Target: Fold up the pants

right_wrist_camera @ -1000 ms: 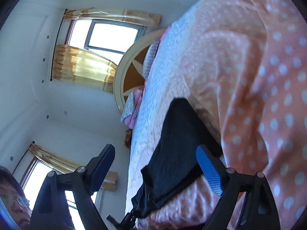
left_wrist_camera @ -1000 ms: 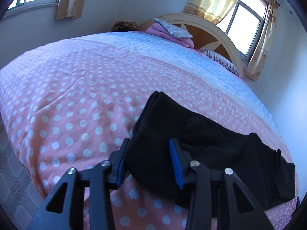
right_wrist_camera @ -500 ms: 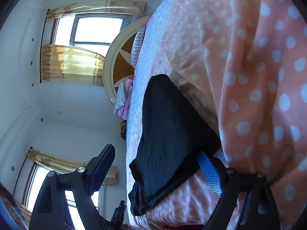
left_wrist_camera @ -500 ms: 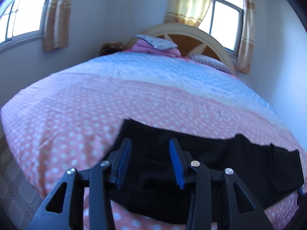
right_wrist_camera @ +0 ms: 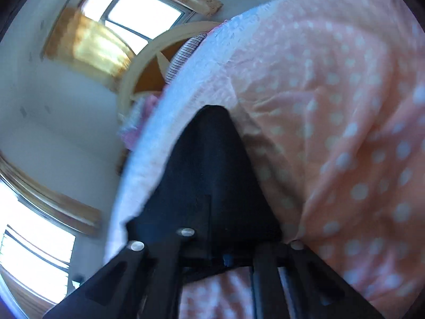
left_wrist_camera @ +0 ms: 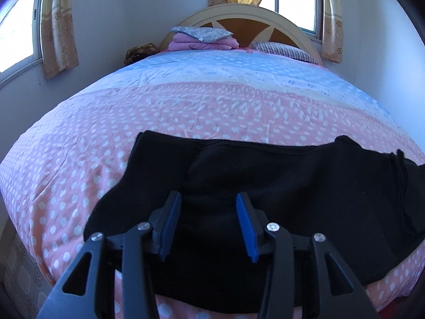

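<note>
- Because the black pants (left_wrist_camera: pixel 265 180) are soft, thick-looking cloth, I judge they will sag and bunch when lifted; they lie flat across the near part of the bedspread (left_wrist_camera: pixel 186 111), close to its front edge.
- The left gripper (left_wrist_camera: pixel 208 223) hangs just above the cloth, with its blue pads (left_wrist_camera: pixel 170 226) apart and nothing between them.
- The right gripper (right_wrist_camera: pixel 225 259) looks closed on one end of the pants, though this view is blurred.
- Best hold, I think: a hem or corner, pinching all layers together.
- Toward the headboard (left_wrist_camera: pixel 247 21) the bedspread gives wide room for folding; the near edge gives little.
</note>
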The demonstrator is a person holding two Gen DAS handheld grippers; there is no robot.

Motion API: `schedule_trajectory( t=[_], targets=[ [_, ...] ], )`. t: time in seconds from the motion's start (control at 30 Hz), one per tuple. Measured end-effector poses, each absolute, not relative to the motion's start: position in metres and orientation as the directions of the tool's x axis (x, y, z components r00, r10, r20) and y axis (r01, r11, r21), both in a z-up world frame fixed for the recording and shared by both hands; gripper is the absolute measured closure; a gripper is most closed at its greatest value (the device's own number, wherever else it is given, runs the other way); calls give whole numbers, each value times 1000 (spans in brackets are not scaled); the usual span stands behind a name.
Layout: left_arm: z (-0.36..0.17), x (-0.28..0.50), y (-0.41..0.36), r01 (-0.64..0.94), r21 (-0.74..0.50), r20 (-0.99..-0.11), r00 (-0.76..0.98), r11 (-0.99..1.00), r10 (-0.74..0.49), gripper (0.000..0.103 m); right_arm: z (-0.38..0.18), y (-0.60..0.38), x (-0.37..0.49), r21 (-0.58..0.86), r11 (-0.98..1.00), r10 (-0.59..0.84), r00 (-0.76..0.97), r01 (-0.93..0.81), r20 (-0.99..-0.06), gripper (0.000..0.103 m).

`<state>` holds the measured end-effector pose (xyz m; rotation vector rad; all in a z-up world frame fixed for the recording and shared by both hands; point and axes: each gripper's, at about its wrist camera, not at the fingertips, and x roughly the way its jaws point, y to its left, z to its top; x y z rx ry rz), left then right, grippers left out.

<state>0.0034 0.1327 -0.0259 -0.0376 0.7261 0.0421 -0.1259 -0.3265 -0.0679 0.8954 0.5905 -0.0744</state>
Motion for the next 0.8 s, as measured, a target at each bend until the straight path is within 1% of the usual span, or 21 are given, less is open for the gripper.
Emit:
schedule_trajectory(
  t=[0.1,0.2,0.33,0.43,0.5,0.57,0.67,0.7,0.77,0.8],
  targets=[
    [-26,4,134,-48,-20,-669,743,999,23,57,-59,-325,-127,640,692,97,835,334,-541,98],
    [-26,4,133,-44,-17,-671,741,999,21,57,-49,-325,-125,574,737,20,837,357,-546,98],
    [-27,5,134,-41,-24,-673,740,999,15,57,-42,-333,-125,546,740,-48,841,392,-539,98],
    [-27,4,134,-39,-25,-670,742,999,13,57,-43,-336,-127,526,736,-76,824,426,-561,98],
    [-28,4,134,-38,-28,-668,744,999,9,57,-46,-338,-129,501,725,-133,810,472,-572,98],
    [-28,3,133,-36,-24,-666,746,999,11,57,-51,-340,-132,507,698,-169,805,505,-569,99],
    [-28,4,132,-35,-20,-666,746,999,13,56,-56,-336,-132,505,702,-174,808,502,-562,98],
    [-29,4,132,-36,-21,-667,745,999,12,56,-54,-336,-132,504,711,-158,810,491,-565,96],
    [-28,4,132,-37,-22,-668,744,999,13,56,-51,-336,-132,515,707,-115,797,485,-593,96],
    [-28,4,132,-38,-21,-671,742,999,14,56,-48,-336,-134,525,698,-71,777,487,-626,95]
  ],
)
